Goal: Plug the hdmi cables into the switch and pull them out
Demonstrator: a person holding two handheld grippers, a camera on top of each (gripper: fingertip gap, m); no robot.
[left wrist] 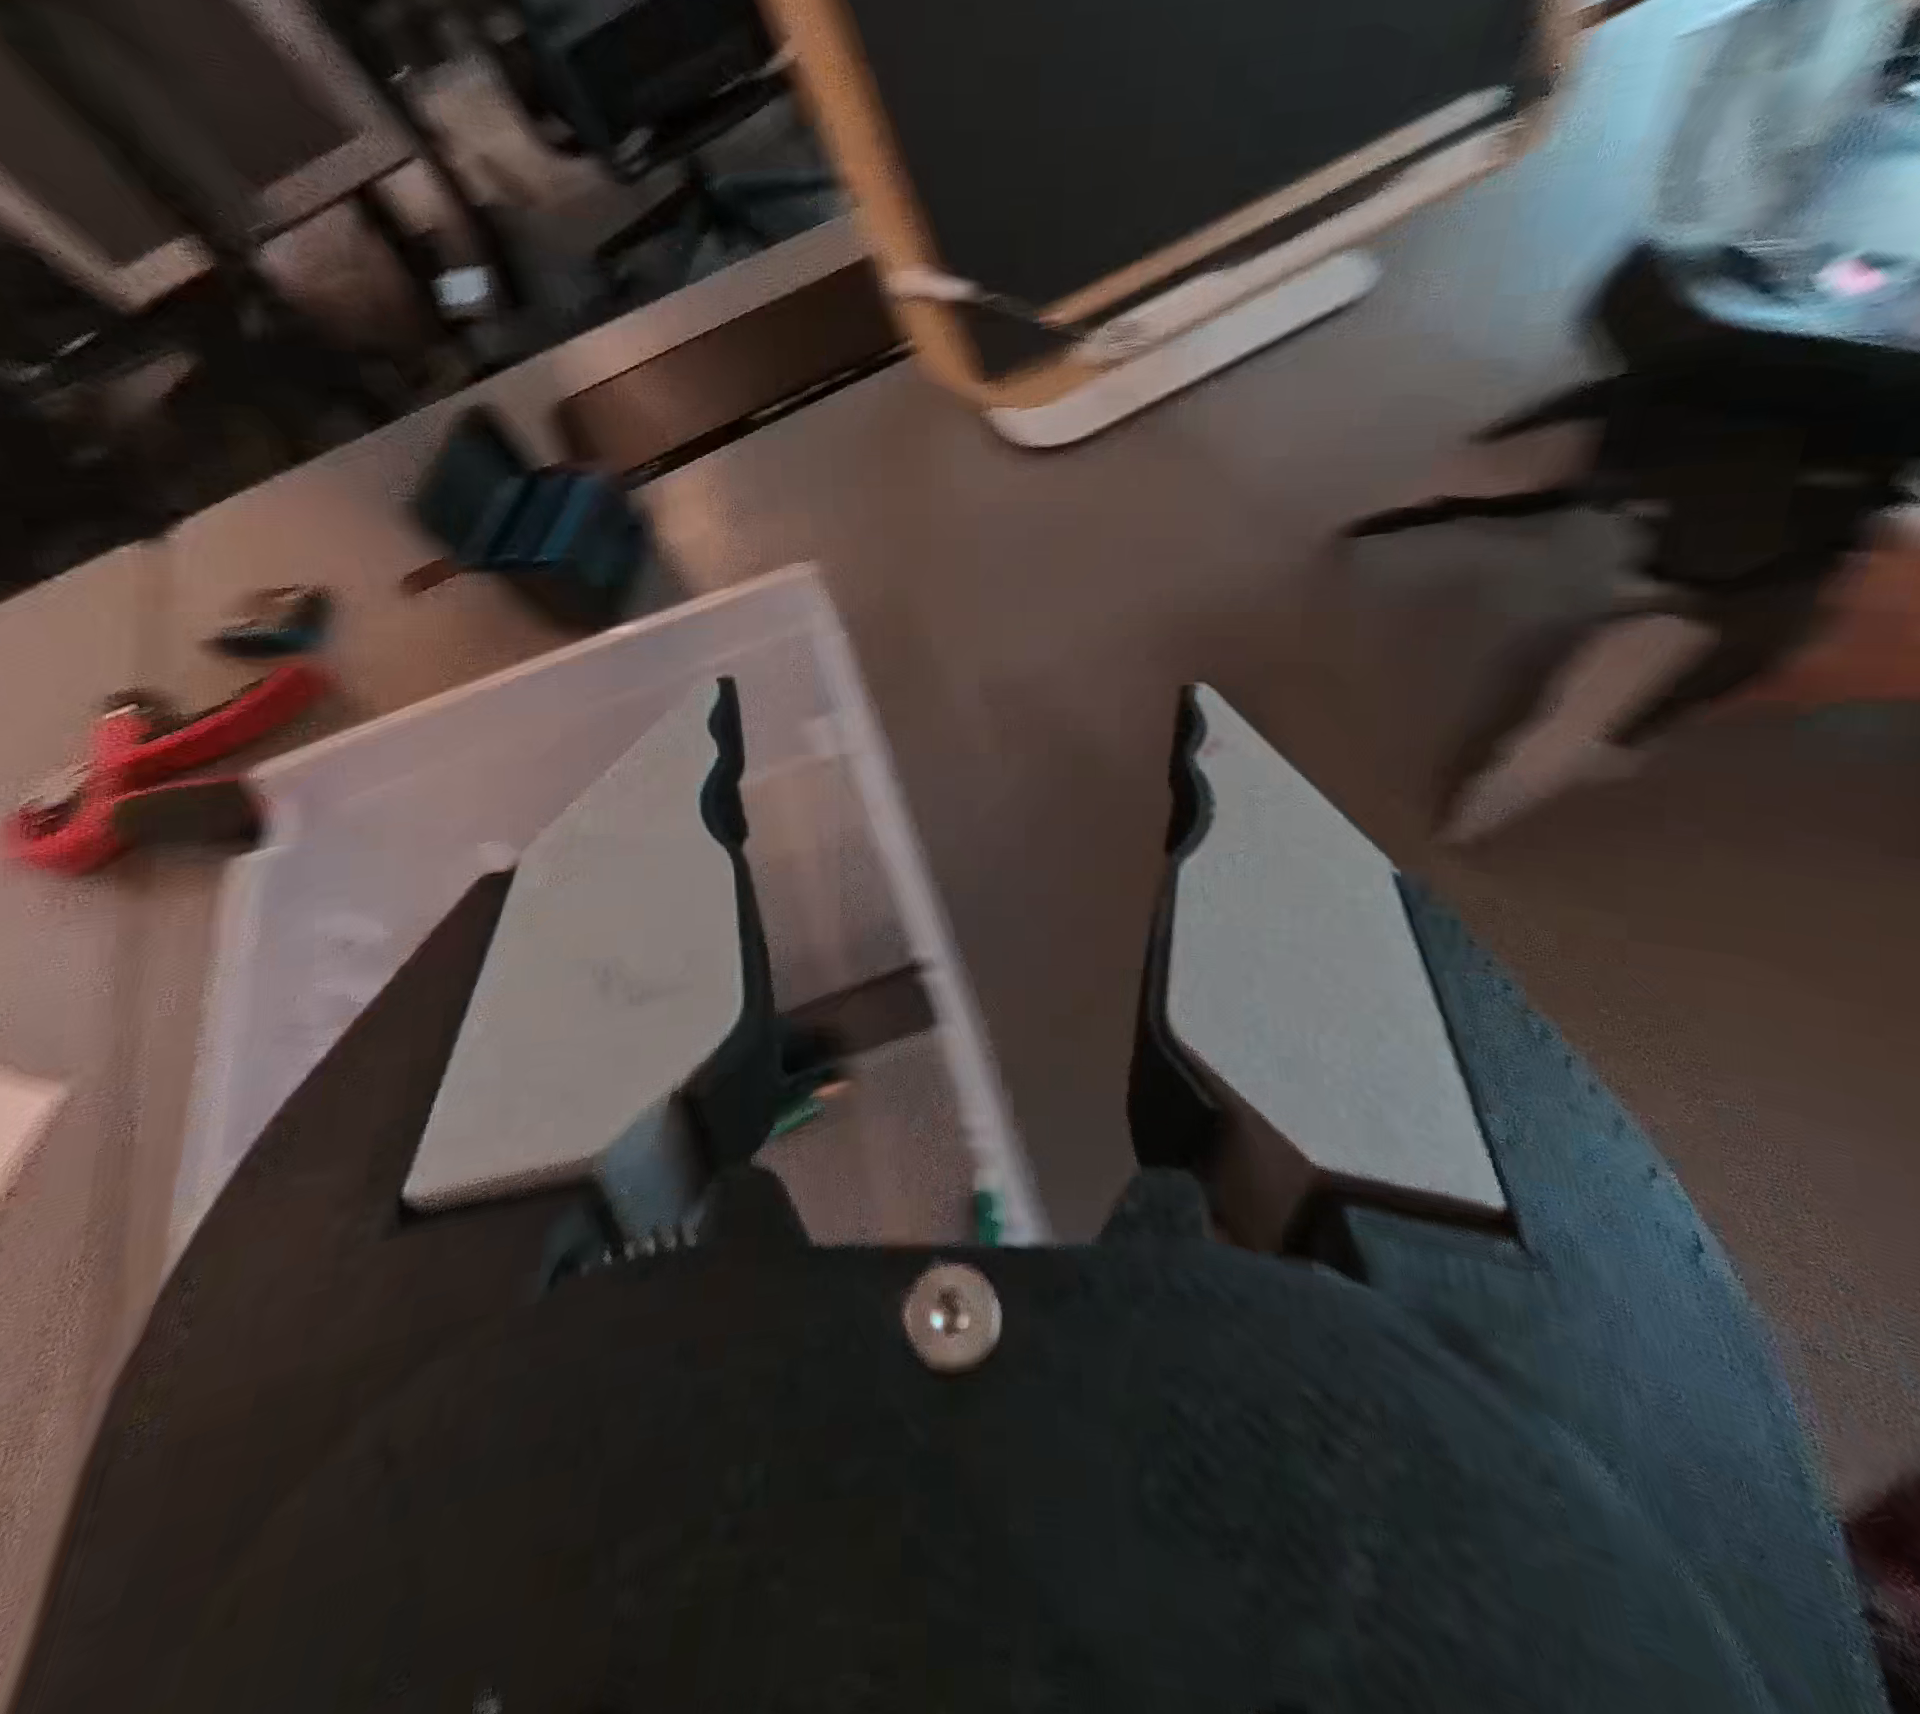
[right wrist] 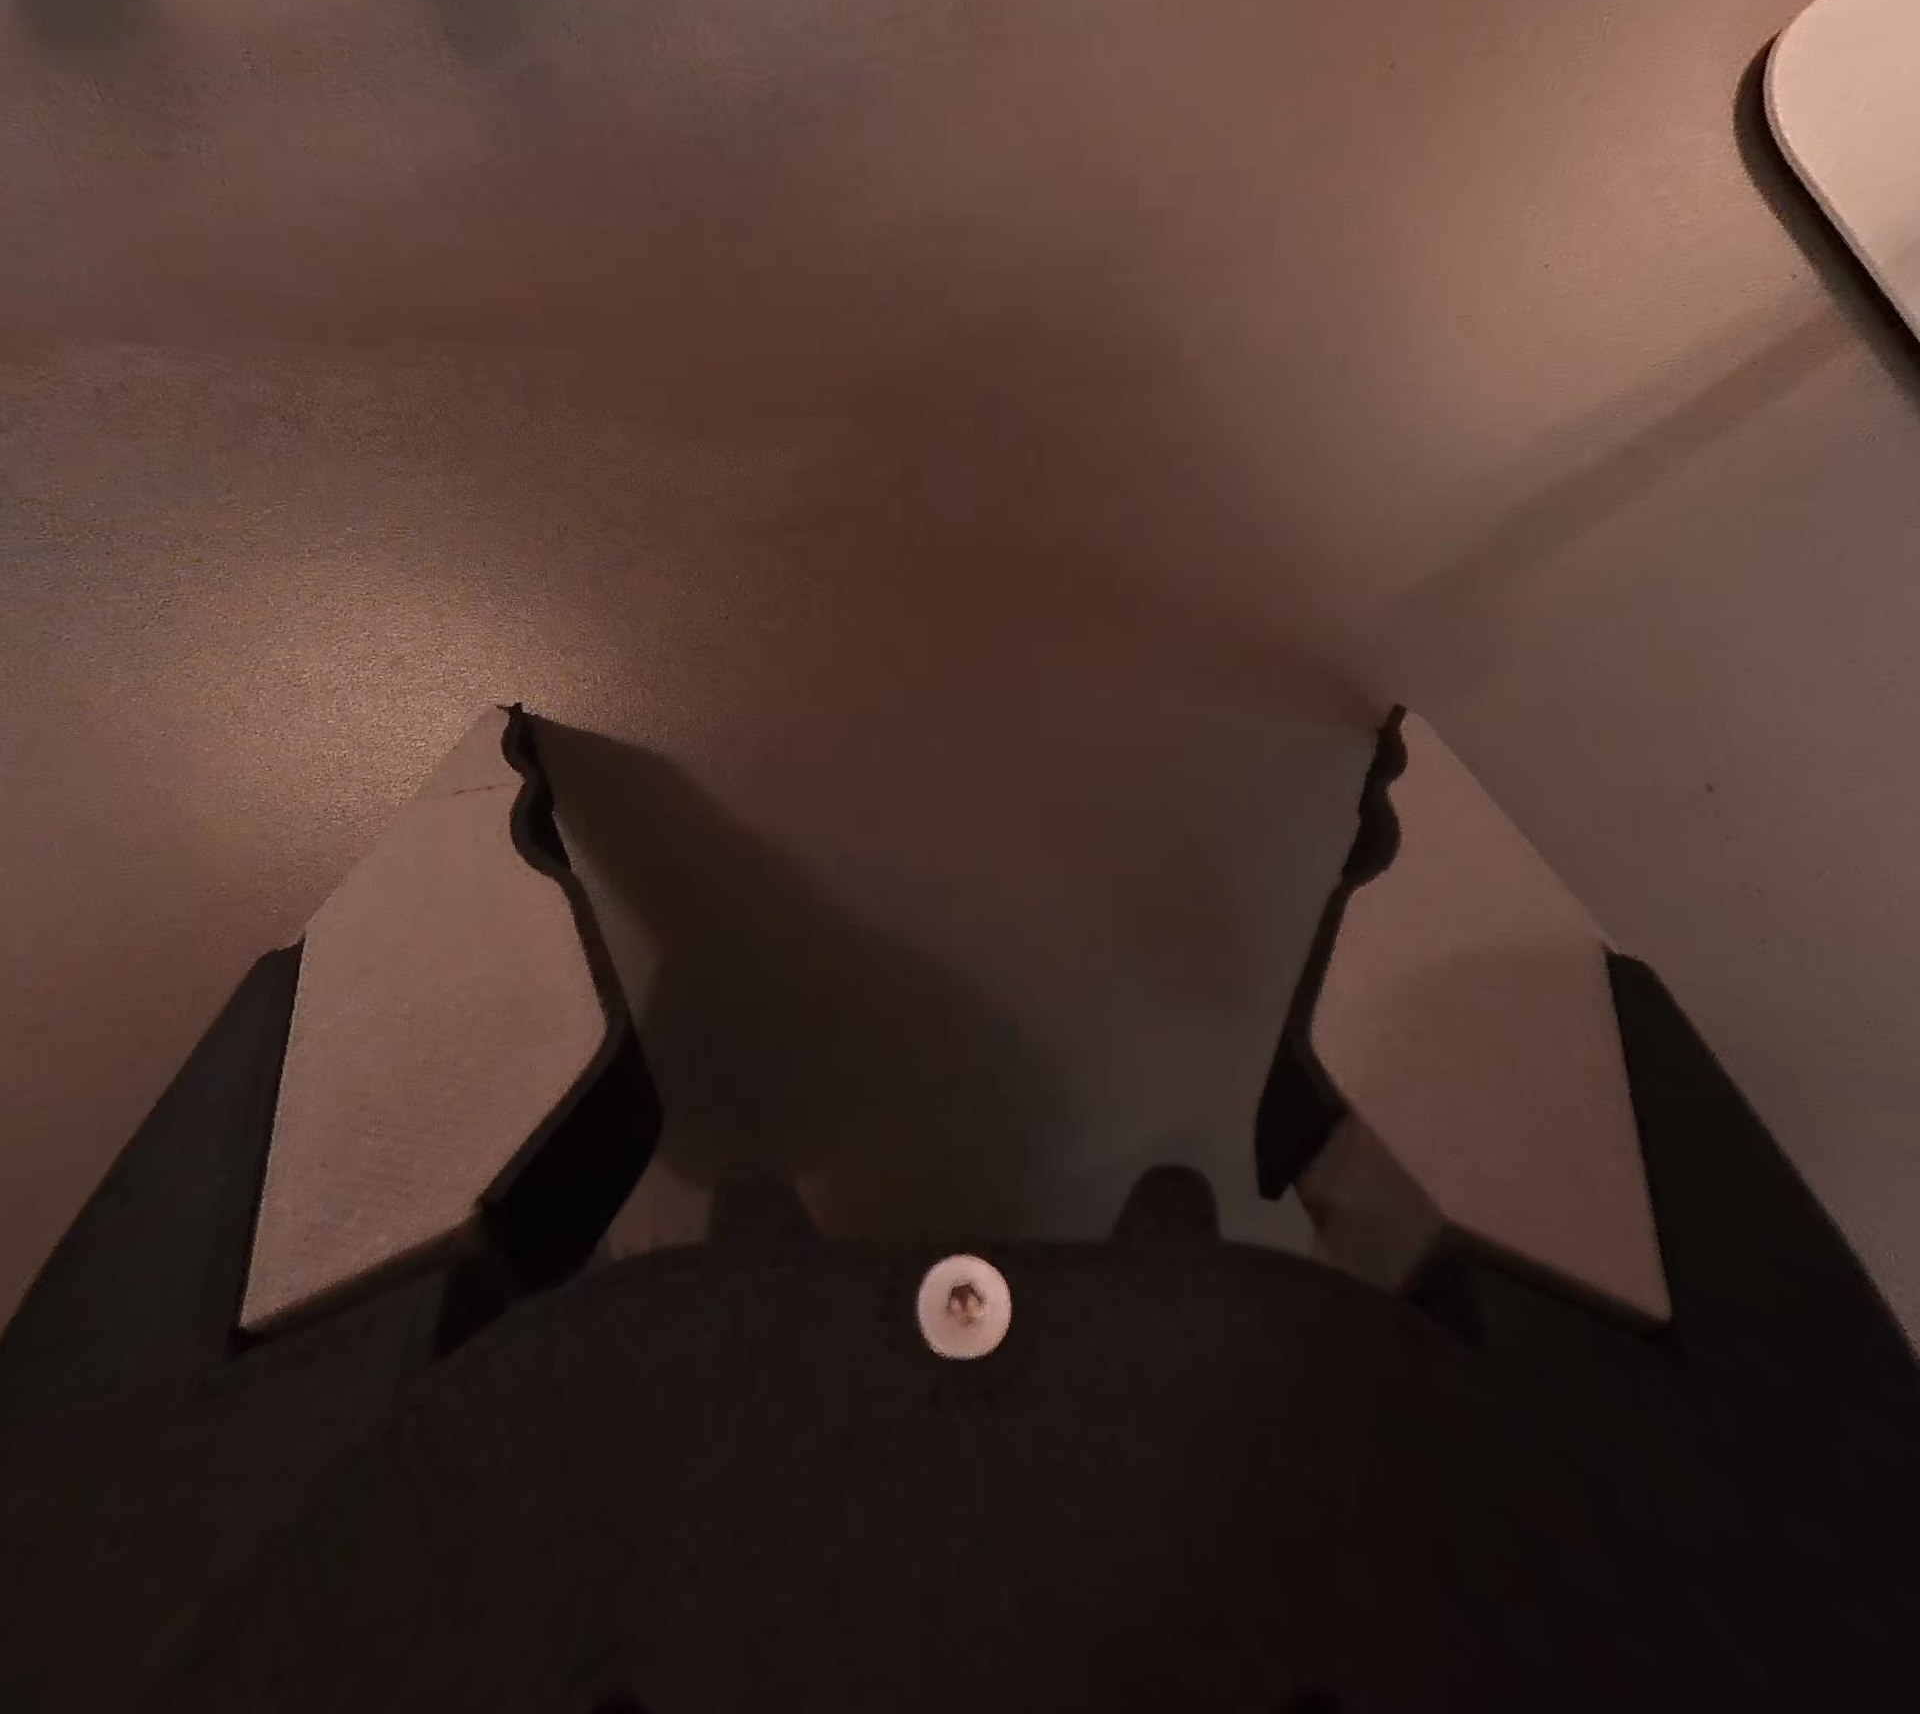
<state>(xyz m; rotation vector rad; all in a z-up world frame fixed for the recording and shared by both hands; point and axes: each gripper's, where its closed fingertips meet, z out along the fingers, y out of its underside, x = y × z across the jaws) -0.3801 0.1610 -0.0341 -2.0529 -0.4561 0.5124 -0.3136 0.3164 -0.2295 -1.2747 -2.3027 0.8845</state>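
My left gripper (left wrist: 958,729) is open and empty, above the near corner of a clear plastic bin (left wrist: 582,729). The left wrist view is blurred by motion. A small dark part with green bits (left wrist: 800,1088) lies in the bin beside my left finger; I cannot tell what it is. My right gripper (right wrist: 951,729) is open wide and empty, close above the bare brown table (right wrist: 935,314). Its black body (left wrist: 1714,511) shows blurred at the right of the left wrist view. No HDMI cable or switch can be made out in either view.
A monitor (left wrist: 1143,54) with a tan frame stands at the back on a white base (left wrist: 1195,355), whose corner shows in the right wrist view (right wrist: 1860,137). A red clamp (left wrist: 156,771) and a dark blue object (left wrist: 530,511) lie at the left. The monitor (left wrist: 1143,54) sits 20 cm or so from the ends of my right fingers.
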